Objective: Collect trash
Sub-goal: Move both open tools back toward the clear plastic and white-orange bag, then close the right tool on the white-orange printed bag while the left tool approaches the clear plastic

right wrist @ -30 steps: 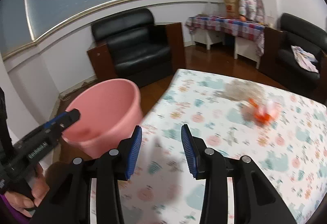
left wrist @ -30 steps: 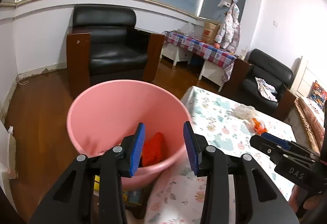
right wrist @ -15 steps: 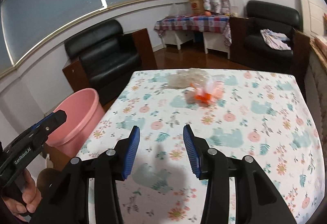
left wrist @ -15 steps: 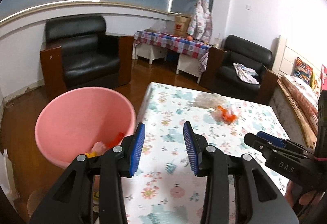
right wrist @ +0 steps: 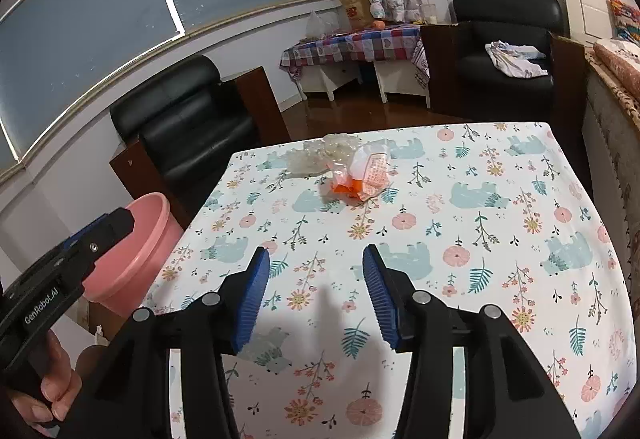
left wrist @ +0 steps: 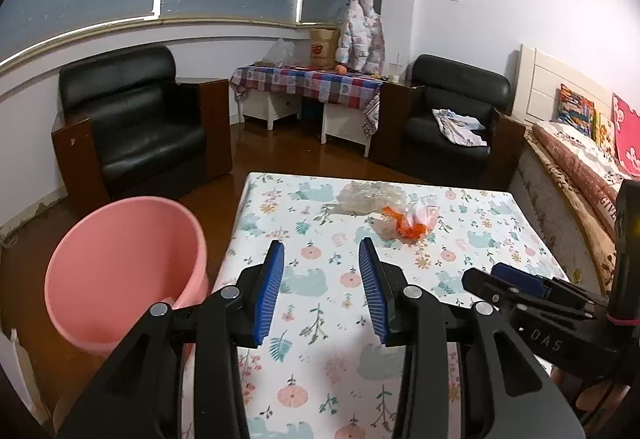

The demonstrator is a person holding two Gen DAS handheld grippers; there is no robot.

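Dark wooden flooring, two black armchairs and a checked side table (left wrist: 308,83) frame the left wrist view, where a table under a floral cloth (left wrist: 320,279) fills the foreground. On its far half lies the trash: an orange-and-clear plastic wrapper (left wrist: 412,221) just beside a crumpled clear plastic bag (left wrist: 366,197). A pink bucket (left wrist: 120,267) stands on the floor against the table's left edge. The left gripper (left wrist: 320,287) hovers above the cloth with its blue-padded jaws spread wide and nothing between them, well short of the wrapper. The right gripper (left wrist: 516,279) enters from the lower right.

Curved windows run behind the right wrist view, with the same cloth (right wrist: 500,239) spreading below. The wrapper (right wrist: 362,177) and clear bag (right wrist: 320,157) lie touching near the far edge. The right gripper (right wrist: 316,291) hangs over the near half, jaws wide apart and empty. At left, the left gripper (right wrist: 100,231) shows in front of the pink bucket (right wrist: 132,251); its jaw spacing cannot be made out here.
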